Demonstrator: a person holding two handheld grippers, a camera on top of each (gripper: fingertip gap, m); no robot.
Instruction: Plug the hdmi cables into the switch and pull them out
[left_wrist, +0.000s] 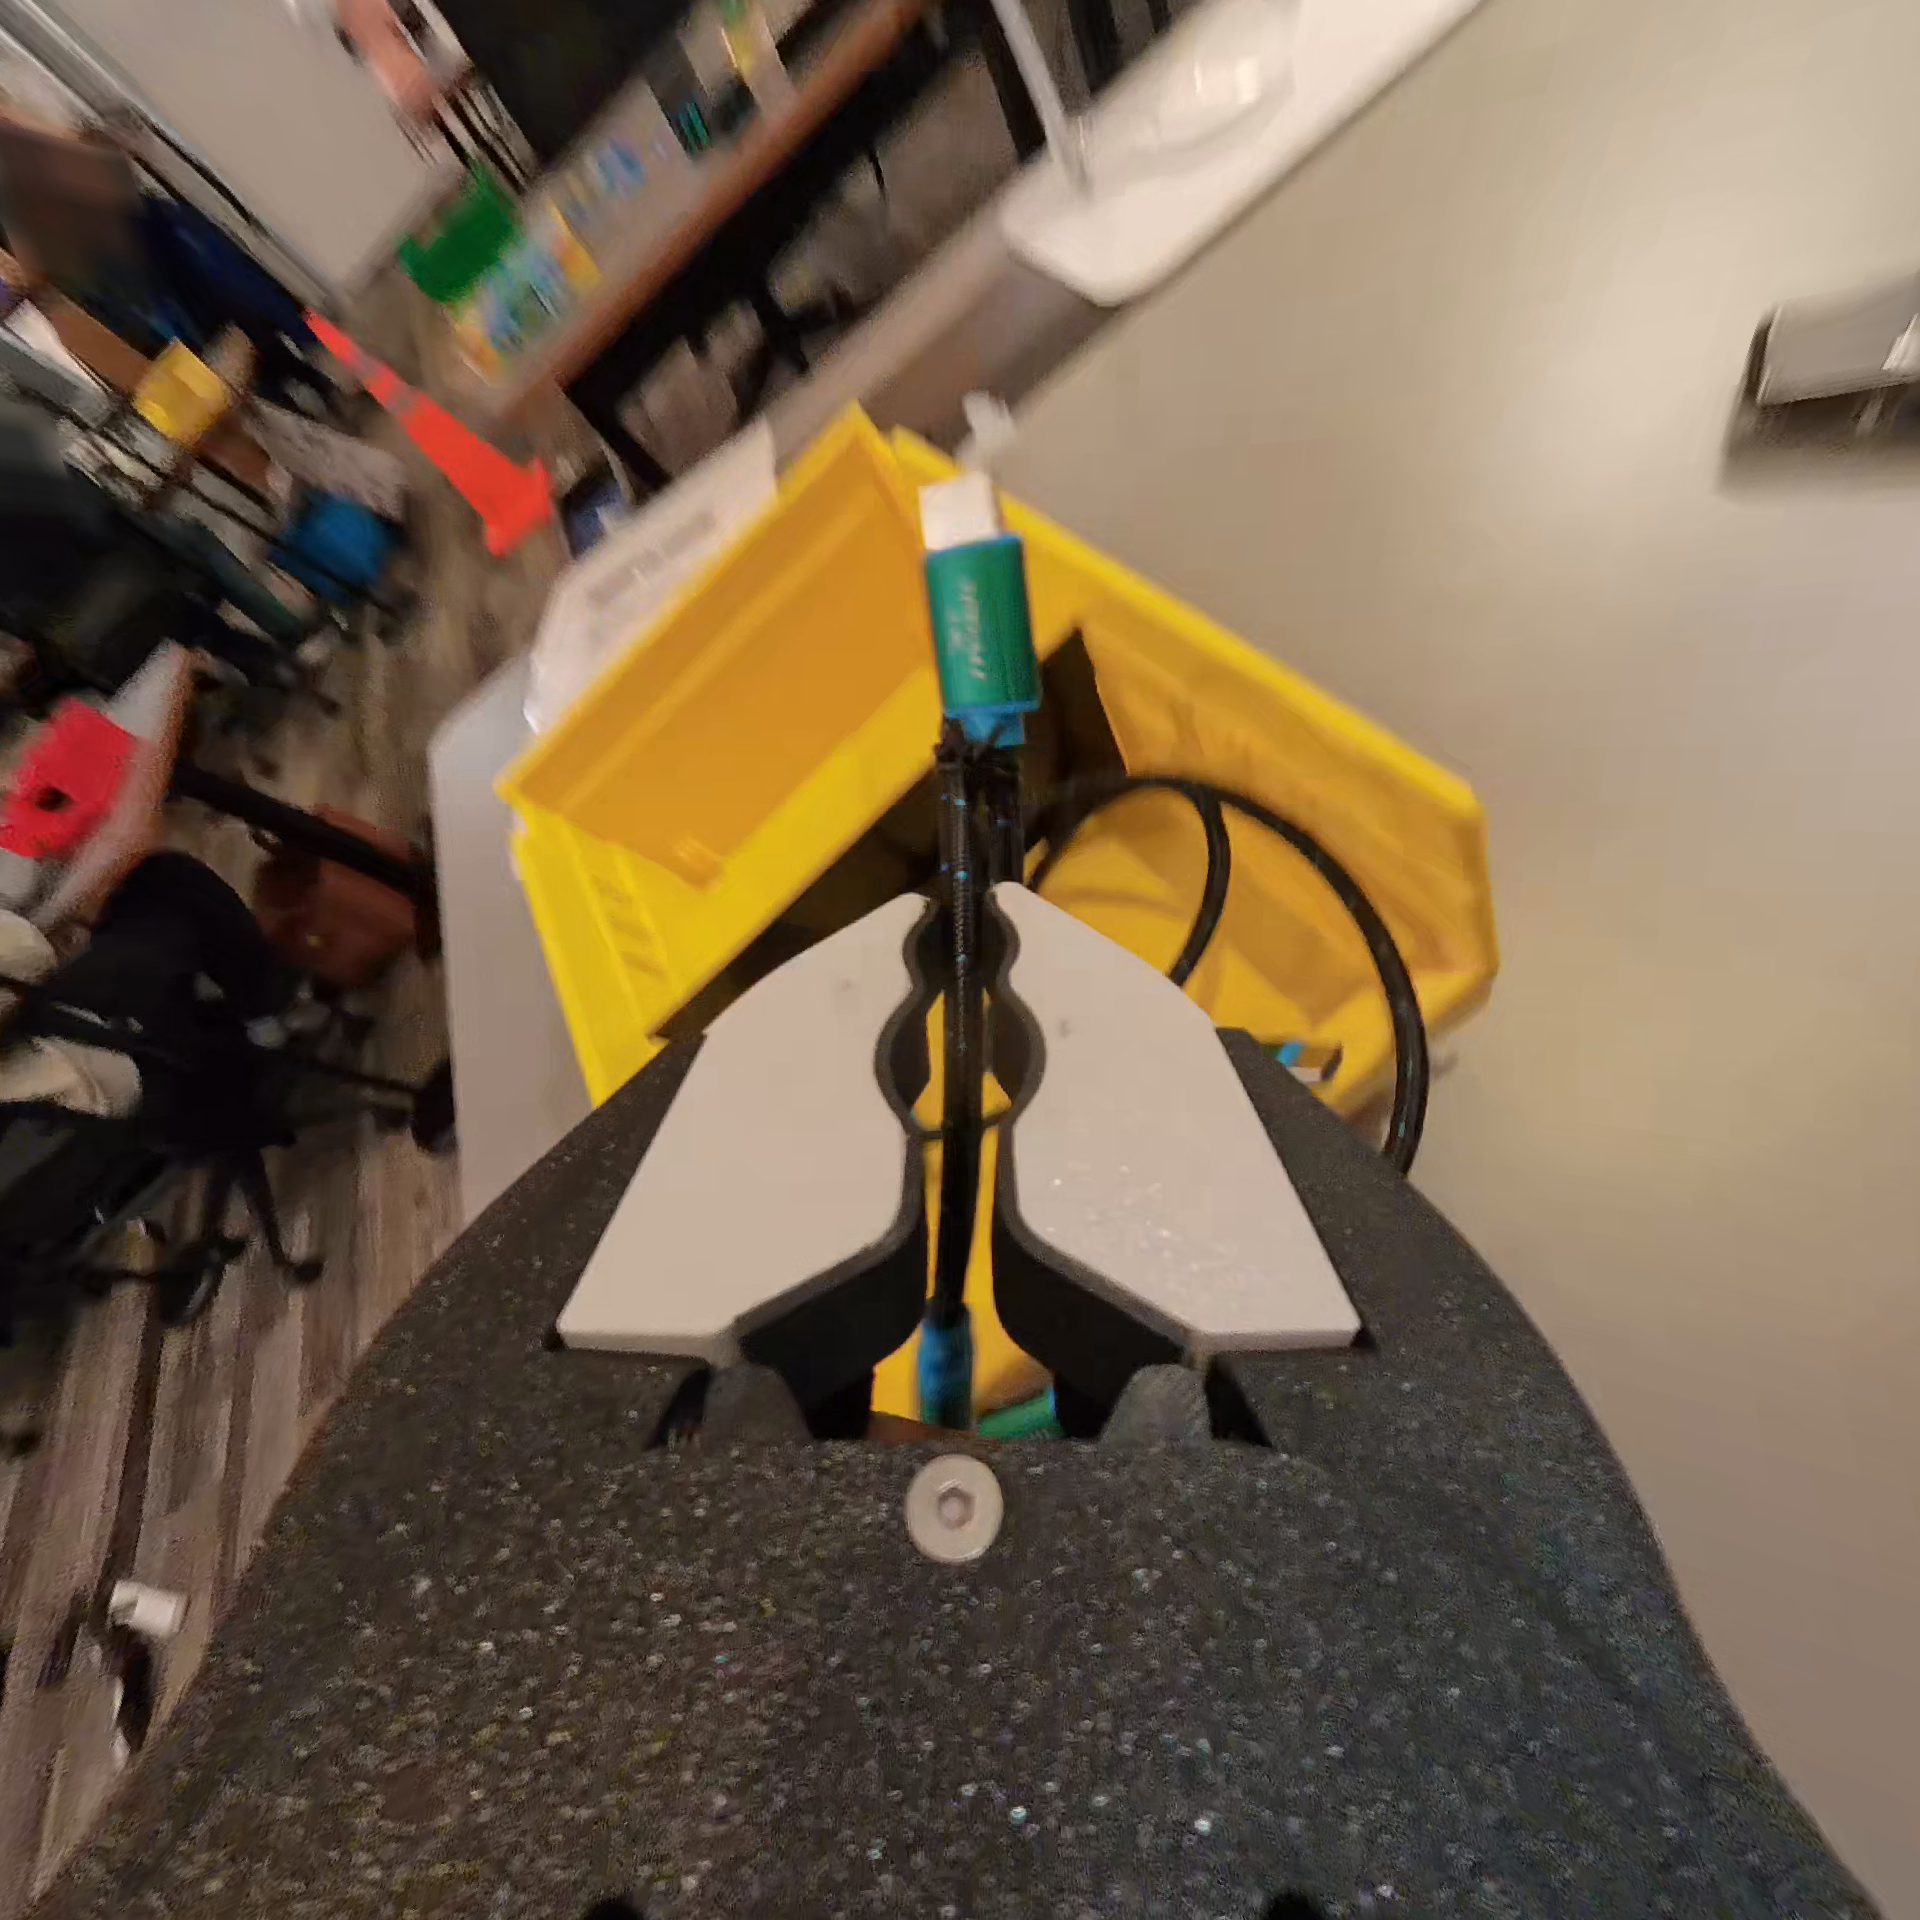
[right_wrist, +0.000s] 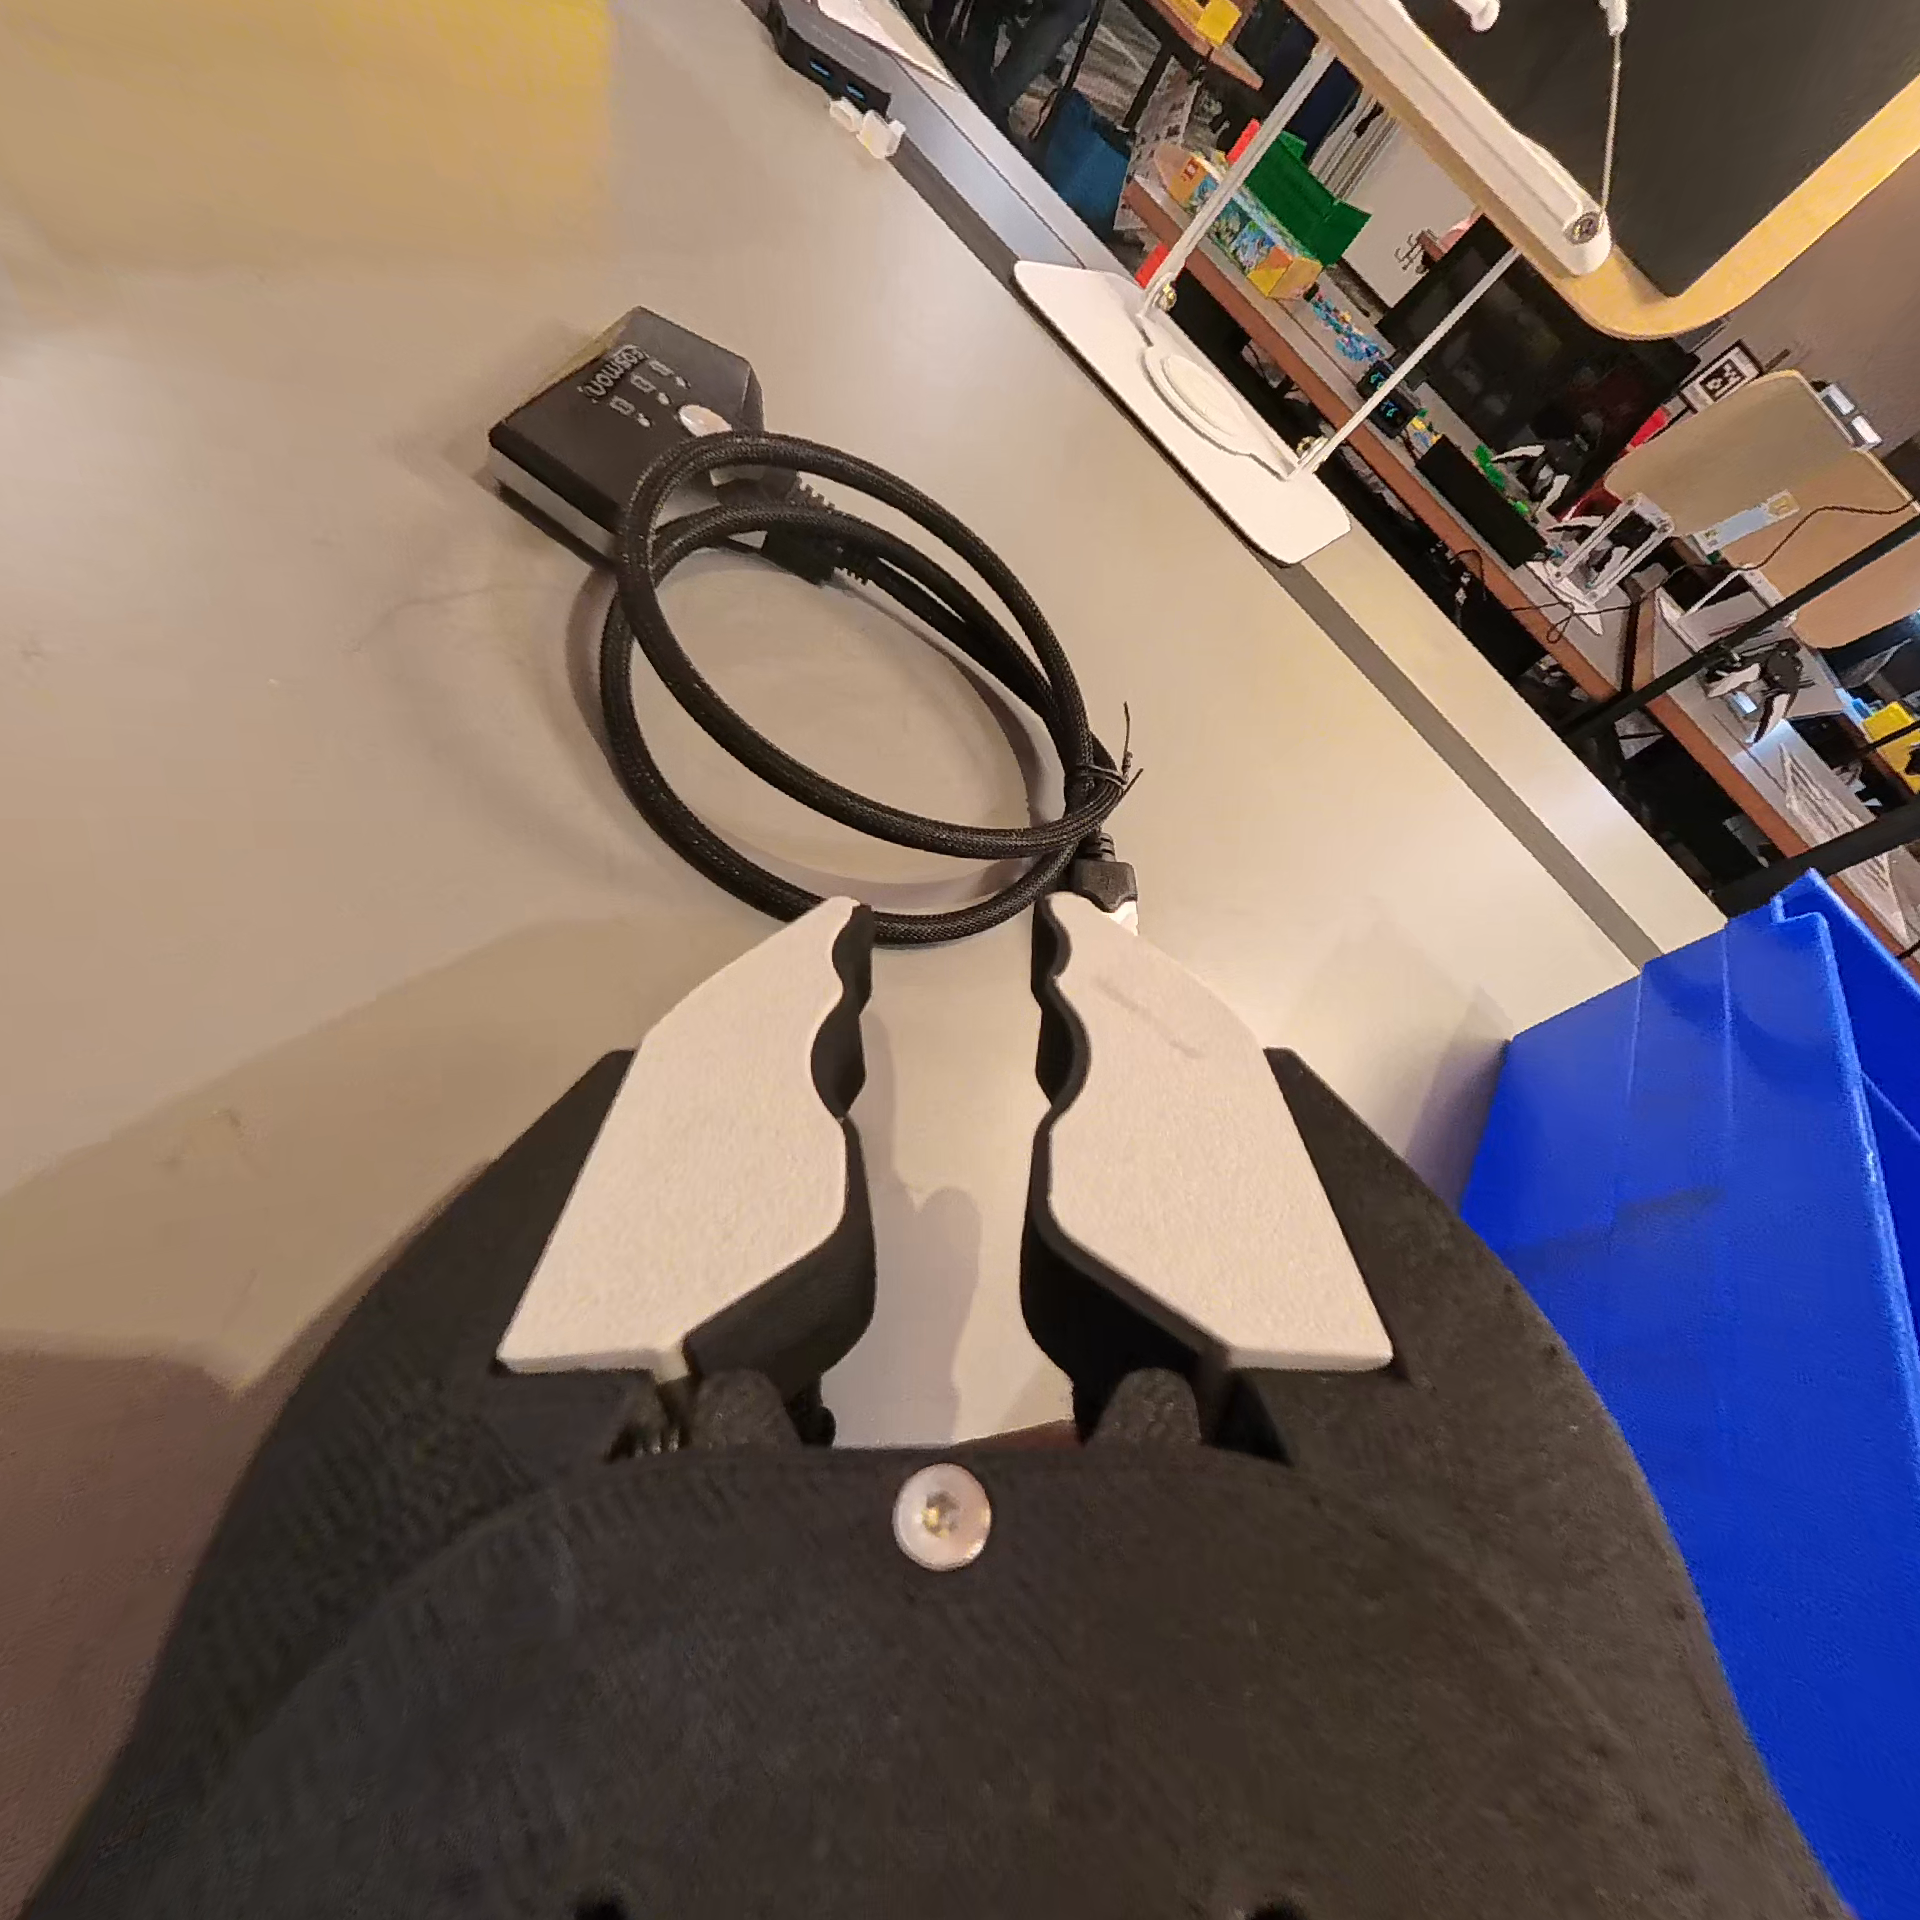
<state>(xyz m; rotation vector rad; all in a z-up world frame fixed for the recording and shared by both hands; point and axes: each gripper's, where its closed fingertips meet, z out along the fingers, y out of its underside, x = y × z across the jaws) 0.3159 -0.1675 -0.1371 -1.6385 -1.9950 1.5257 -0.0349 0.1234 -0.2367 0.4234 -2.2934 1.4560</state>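
In the left wrist view my left gripper (left_wrist: 961, 914) is shut on a black braided HDMI cable (left_wrist: 961, 997). Its teal plug (left_wrist: 980, 634) with a silver tip points away from me, above a yellow bin (left_wrist: 748, 707); more of the cable loops back into the bin. In the right wrist view my right gripper (right_wrist: 951, 920) is open and empty, low over the table. Just past its tips lies a coiled black braided cable (right_wrist: 831, 665), tied with a twist tie. One end of the coil is plugged into the black HDMI switch (right_wrist: 634, 405) farther back.
A blue bin (right_wrist: 1714, 1247) stands right beside my right gripper. A white lamp base (right_wrist: 1195, 416) sits near the table's far edge, and a dark hub (right_wrist: 821, 42) lies at the far end. Shelves, chairs and clutter fill the room beyond the grey table (right_wrist: 260, 675).
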